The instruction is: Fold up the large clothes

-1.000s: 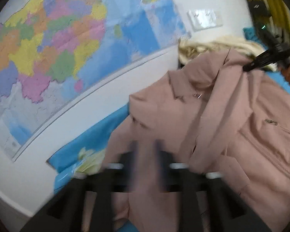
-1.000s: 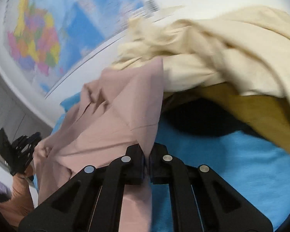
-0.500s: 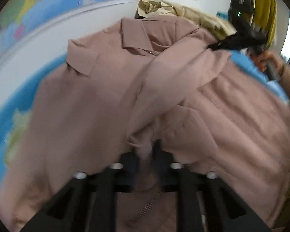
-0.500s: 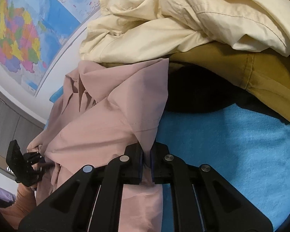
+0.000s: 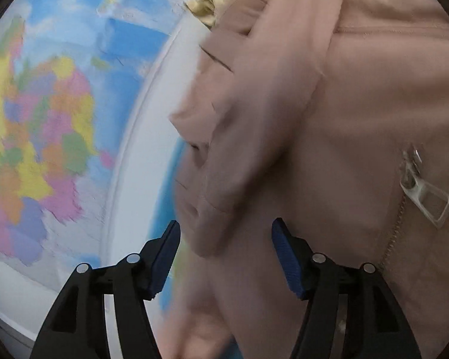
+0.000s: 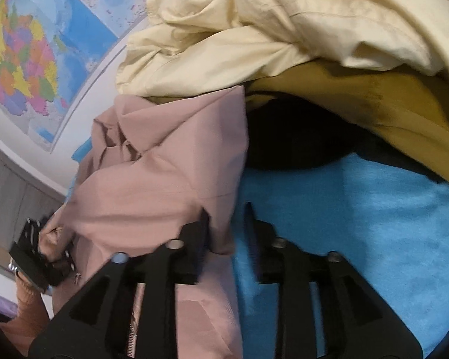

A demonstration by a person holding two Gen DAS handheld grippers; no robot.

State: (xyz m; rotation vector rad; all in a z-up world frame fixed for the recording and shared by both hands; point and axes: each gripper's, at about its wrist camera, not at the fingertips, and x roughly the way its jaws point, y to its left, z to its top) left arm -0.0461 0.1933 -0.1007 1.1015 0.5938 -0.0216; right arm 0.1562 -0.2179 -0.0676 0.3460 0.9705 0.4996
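Left hand-held gripper (image 5: 226, 254) jaws opening, pink jacket (image 5: 329, 137) fold between pads, untouched; map (image 5: 45, 125) left.

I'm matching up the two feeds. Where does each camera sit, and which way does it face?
Left wrist: on the left gripper, jaws opening, facing the pink jacket and wall map.
Right wrist: on the right gripper, jaws opening, facing clothes on the blue cover; an orange sleeve shows.
Shared: jacket, map.

I see a big map (image 5: 54, 113) with many colors on the white wall (image 5: 140, 161) in front of me. A blue cloth (image 6: 359, 218) covers the tabletop. Low down, the wall has gray wood panels (image 6: 12, 191).
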